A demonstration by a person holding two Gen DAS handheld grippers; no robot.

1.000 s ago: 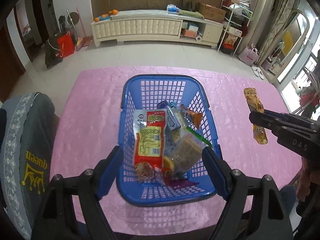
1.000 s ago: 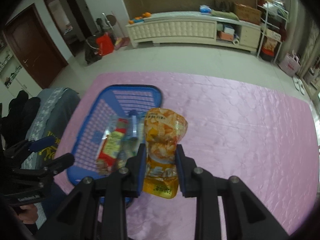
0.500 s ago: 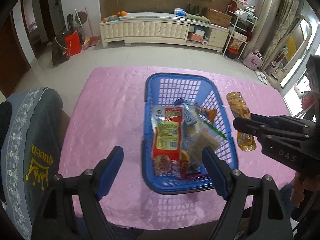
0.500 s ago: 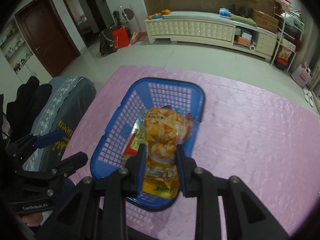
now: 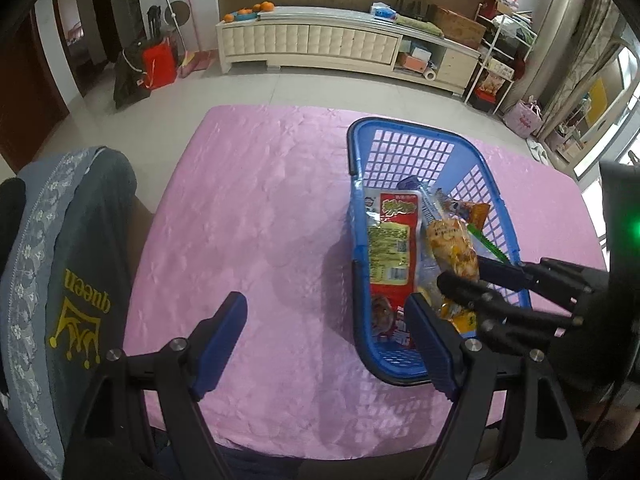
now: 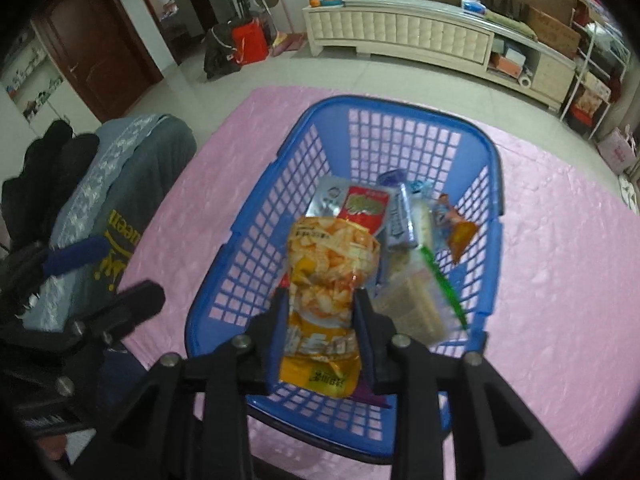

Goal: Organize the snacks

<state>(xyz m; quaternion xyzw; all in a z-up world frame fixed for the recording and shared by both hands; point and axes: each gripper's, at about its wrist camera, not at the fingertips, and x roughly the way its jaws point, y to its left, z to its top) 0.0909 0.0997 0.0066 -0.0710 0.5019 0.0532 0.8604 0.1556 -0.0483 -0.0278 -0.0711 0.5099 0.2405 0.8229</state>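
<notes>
Right wrist: gripper (image 6: 320,312) pinched on orange snack packet (image 6: 326,276)

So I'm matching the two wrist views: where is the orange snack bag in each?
Left wrist: orange bag at right of centre, pinched by the right gripper over the blue basket.
Right wrist: bag low centre, between the fingers.
Shared landmark: the red packet in the basket.

**Black frames, blue pads**

The left gripper (image 5: 326,344) has a black angular frame, silver screws at its joints and ribbed blue pads (image 5: 430,348). The right gripper (image 6: 320,322) has matching black arms, round silver screws and dark blue inner faces.
</notes>
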